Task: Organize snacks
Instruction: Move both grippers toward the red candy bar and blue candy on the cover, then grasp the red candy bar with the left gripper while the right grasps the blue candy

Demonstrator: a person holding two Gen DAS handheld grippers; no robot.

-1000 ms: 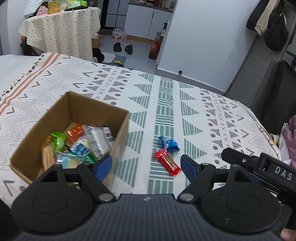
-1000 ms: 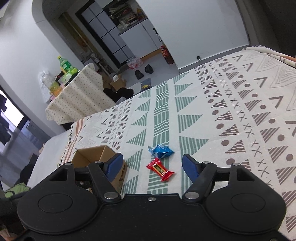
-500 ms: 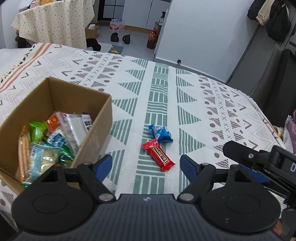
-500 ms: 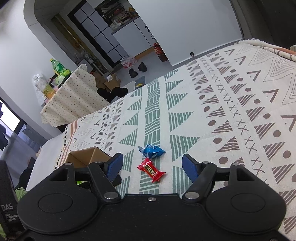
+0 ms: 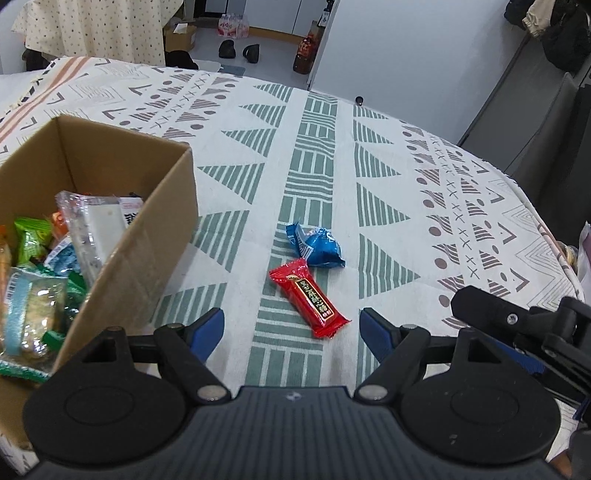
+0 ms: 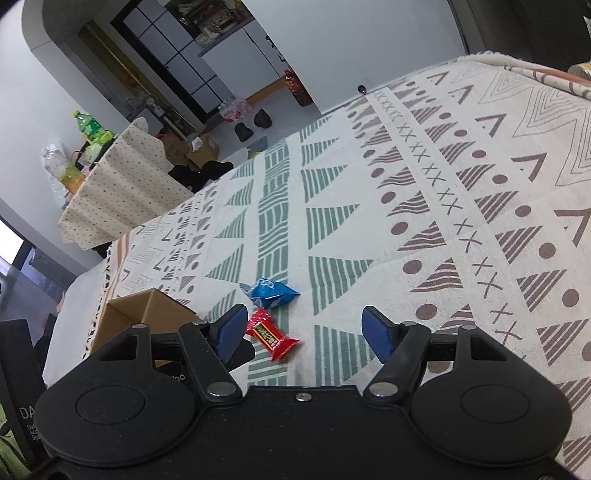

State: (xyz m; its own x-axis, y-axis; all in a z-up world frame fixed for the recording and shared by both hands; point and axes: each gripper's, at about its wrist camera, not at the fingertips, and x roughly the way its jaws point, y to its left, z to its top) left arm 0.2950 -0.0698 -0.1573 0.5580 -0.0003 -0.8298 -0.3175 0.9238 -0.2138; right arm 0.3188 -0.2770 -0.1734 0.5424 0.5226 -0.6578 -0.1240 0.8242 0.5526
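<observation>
Cream woven cloth (image 5: 388, 155) printed with green striped triangles and brown dots, crosses, chevrons. Red glossy snack bar wrapper (image 5: 308, 298) with a dark label panel. Blue crinkled snack packet (image 5: 317, 249). Plain brown cardboard box (image 5: 147, 236). Black grippers, blue pads (image 5: 373, 330).

Patterned cloth (image 5: 388, 155) with green and grey-brown triangles covers work surface. Beyond it, pale grey floor (image 5: 273, 51). White wall panel (image 5: 406, 48) straight ahead; dark bottle (image 5: 306, 55) at its foot, pair of dark shoes (image 5: 240, 50) nearby. Small table under cream dotted cloth (image 6: 122, 184) at far left, green bottle (image 6: 86, 125) on top. Cardboard carton (image 5: 179, 35) on floor beside it. White cabinets (image 6: 243, 62) and dark gridded door (image 6: 173, 74) at back. Dark coats (image 5: 554, 33) hang upper right. Even, soft light.
</observation>
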